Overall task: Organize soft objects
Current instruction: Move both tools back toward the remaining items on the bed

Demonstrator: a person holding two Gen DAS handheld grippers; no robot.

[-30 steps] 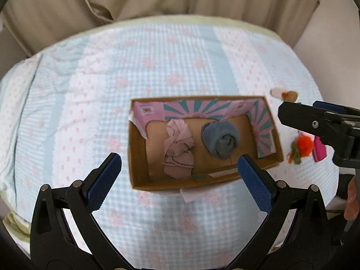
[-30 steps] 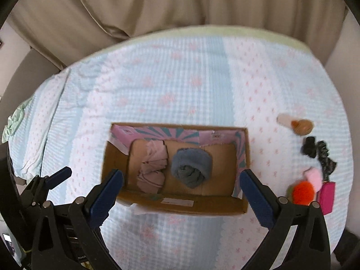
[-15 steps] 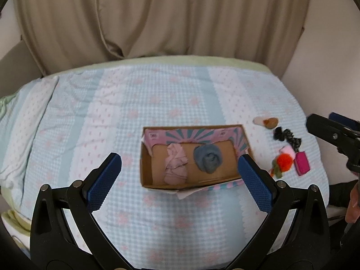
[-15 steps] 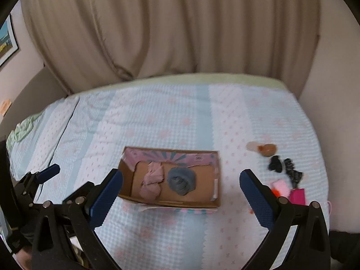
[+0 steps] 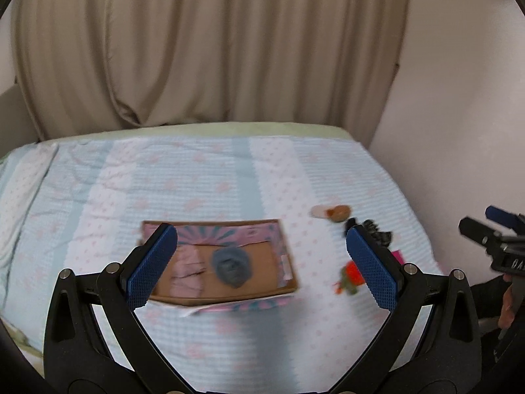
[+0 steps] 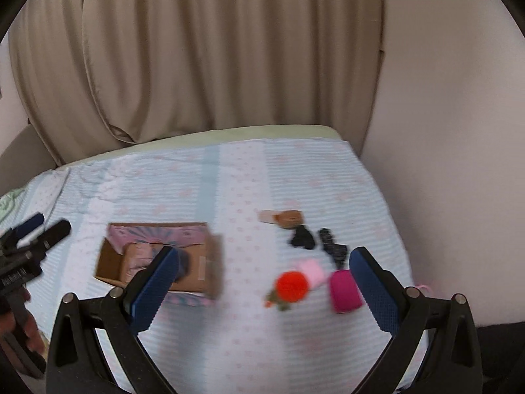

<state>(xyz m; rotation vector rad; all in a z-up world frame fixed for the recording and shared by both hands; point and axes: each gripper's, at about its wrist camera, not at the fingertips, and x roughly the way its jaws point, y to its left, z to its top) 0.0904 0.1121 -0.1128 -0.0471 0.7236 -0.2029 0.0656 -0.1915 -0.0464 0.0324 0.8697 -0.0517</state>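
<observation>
A cardboard box (image 5: 288,259) (image 6: 215,262) lies on the bed, holding a grey rolled cloth (image 5: 231,266) and folded pink cloth (image 5: 187,272). To its right lie soft items: an orange pompom (image 6: 291,286), a light pink piece (image 6: 313,271), a magenta item (image 6: 344,290), black pieces (image 6: 302,238) and a brown-and-beige piece (image 6: 288,218). My left gripper (image 5: 262,267) is open and empty, held high over the box. My right gripper (image 6: 264,287) is open and empty, above the pile of small items.
The bed carries a pale blue and white checked cover (image 5: 197,180) with pink dots. A beige curtain (image 5: 197,49) hangs behind it and a plain wall (image 6: 459,131) stands at the right. The bed's right edge is close to the small items.
Both grippers have pulled back and risen, so the box looks smaller. The right gripper has swung to the right, toward the small items. Both stay open.
</observation>
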